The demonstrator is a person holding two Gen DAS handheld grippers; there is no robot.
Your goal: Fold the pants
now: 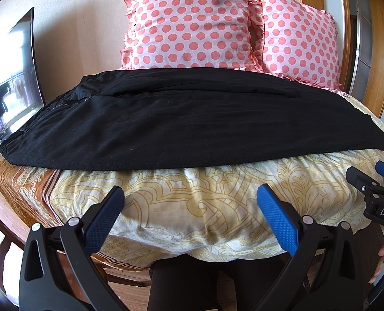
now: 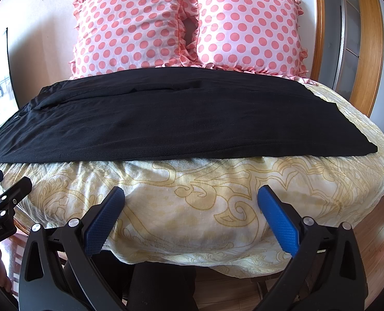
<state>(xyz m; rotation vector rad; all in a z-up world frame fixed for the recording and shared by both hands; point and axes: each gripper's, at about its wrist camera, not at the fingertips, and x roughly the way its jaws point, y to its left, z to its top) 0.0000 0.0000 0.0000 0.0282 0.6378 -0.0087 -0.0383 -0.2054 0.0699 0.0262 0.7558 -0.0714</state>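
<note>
Black pants point(image 1: 171, 119) lie flat across the bed, one leg folded over the other, waistband at the left and leg ends at the right; they also show in the right wrist view point(image 2: 166, 119). My left gripper point(image 1: 190, 194) is open and empty above the near bed edge, short of the pants. My right gripper point(image 2: 191, 194) is open and empty, also short of the pants. The right gripper's tip shows in the left wrist view point(image 1: 368, 178). The left gripper's tip shows in the right wrist view point(image 2: 8, 181).
The bed has a cream and gold patterned cover point(image 1: 204, 207). Two pink polka-dot pillows point(image 1: 192, 23) point(image 2: 246, 26) lean against the wall behind the pants. A screen point(image 1: 13, 77) stands at the left. A wooden door frame point(image 2: 368, 46) is at the right.
</note>
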